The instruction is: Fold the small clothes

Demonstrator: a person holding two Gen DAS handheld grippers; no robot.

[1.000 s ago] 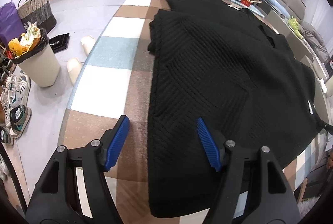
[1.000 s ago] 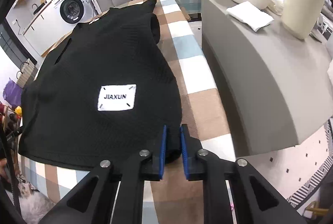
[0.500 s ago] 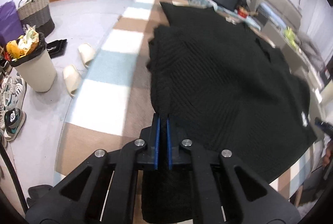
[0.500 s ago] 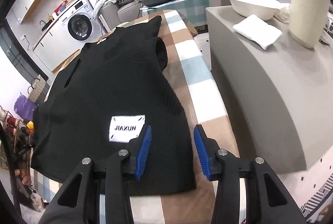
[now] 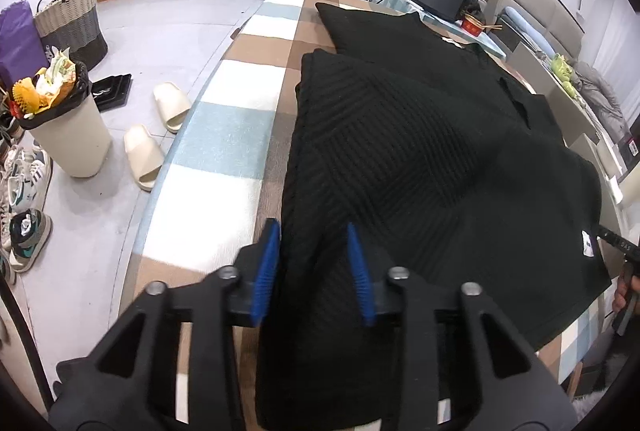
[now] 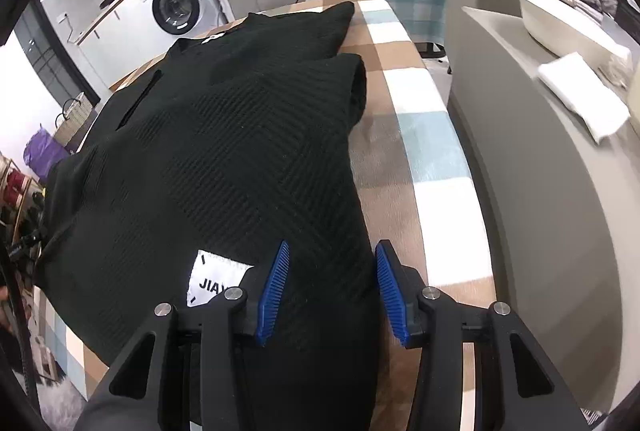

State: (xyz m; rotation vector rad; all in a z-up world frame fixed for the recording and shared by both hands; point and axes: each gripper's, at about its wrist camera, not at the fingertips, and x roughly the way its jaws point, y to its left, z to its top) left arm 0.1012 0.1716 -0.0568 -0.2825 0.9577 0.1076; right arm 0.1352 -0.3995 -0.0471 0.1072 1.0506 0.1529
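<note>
1. Your left gripper (image 5: 316, 267) straddles the near left edge of the black knit sweater (image 5: 420, 159), which lies flat along the checked tablecloth (image 5: 224, 135) with both sleeves already turned in over the body. The jaws are opening: the cloth runs between the blue pads (image 5: 267, 271), but they stand off it and nothing is pinched.

2. Your right gripper (image 6: 332, 291) sits over the opposite near corner, just beside the white label (image 6: 212, 281) whose lettering is half hidden behind the finger. Its jaws are spread, with the sweater's right edge between the pads and no pressure on it that can be seen.

3. The step in hand reads as taking hold of the hem end at both corners, ahead of folding the body over toward the collar. The sleeve folds look done; the lengthwise fold is not yet made.

4. The next move calls for you to close both grippers on the hem edge at matching points, deep enough to catch both layers, sleeve fold included, so the tucked sleeves do not slide out as the cloth lifts.

5. Raise both corners together and carry them away from you toward the far end of the table, keeping the hands level with each other so the fold line lands square across the body.

6. Watch the left edge: it lies close to the table's side, above the slippers (image 5: 156, 135) and bin (image 5: 64, 127) on the floor, and thick knit could sag off that side.
</note>
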